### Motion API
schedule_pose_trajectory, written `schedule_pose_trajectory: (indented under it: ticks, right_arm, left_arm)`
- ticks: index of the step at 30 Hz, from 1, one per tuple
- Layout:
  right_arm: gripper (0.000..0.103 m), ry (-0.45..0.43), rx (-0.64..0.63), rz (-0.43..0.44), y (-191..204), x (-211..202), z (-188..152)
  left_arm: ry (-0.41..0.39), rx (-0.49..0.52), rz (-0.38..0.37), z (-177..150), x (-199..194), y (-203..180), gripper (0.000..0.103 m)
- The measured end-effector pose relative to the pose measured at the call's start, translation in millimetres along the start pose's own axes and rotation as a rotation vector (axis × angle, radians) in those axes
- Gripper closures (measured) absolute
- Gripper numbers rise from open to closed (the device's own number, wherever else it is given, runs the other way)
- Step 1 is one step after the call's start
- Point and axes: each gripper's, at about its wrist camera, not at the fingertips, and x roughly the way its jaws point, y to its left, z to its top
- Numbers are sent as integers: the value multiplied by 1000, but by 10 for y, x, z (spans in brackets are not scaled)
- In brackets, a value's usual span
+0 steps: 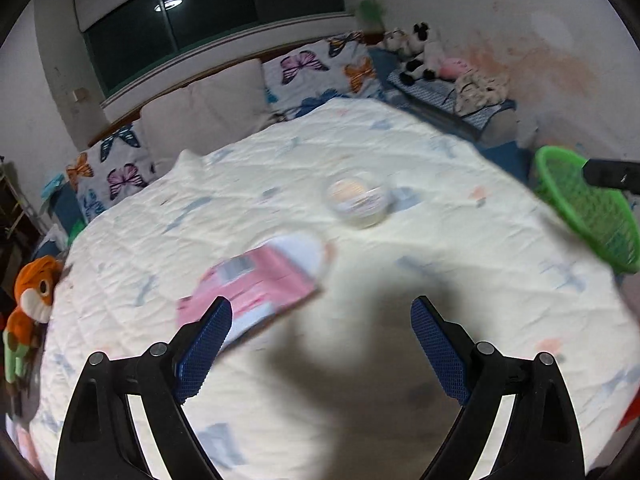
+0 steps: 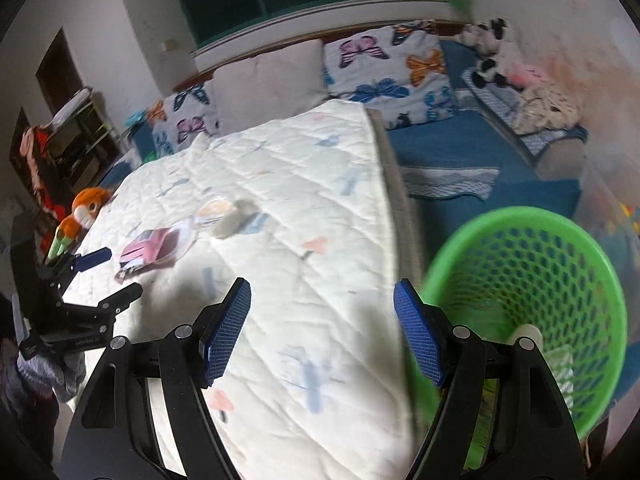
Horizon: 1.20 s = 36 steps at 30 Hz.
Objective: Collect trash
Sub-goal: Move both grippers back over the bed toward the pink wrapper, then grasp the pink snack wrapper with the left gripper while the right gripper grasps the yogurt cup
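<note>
A pink packet (image 1: 256, 292) lies on the white quilt (image 1: 400, 152), just beyond the left fingertip of my left gripper (image 1: 322, 312), which is open and holds nothing. Farther off on the quilt sits a round clear plastic cup (image 1: 358, 200). The right wrist view shows the same packet (image 2: 148, 252) and cup (image 2: 216, 212) at the left, with the left gripper (image 2: 114, 278) near them. My right gripper (image 2: 322, 292) hangs open over the quilt's edge with only quilt between its pads. A green mesh basket (image 2: 528, 300) stands right beside its right finger, with some pale scraps inside.
Butterfly-print pillows (image 1: 316, 68) and plain cushions line the headboard. An orange plush toy (image 1: 36, 292) lies at the bed's left edge and cow plush toys (image 1: 420, 52) at the far right. A blue sheet (image 2: 460, 152) lies right of the quilt. The green basket (image 1: 588, 208) stands at the bed's right side.
</note>
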Motion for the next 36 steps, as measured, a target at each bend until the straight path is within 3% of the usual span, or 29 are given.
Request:
schedule_pose_trajectory:
  ticks: [8, 21, 36]
  right_arm:
    - [29, 57, -92, 47, 510, 391, 121]
    - [29, 124, -166, 95, 980, 993, 323]
    - [29, 175, -213, 70, 1269, 1717, 566]
  left_arm:
    - [31, 39, 6, -116, 213, 487, 15]
    - [43, 130, -58, -168, 502, 758, 15]
    - [18, 130, -113, -228, 512, 804, 50]
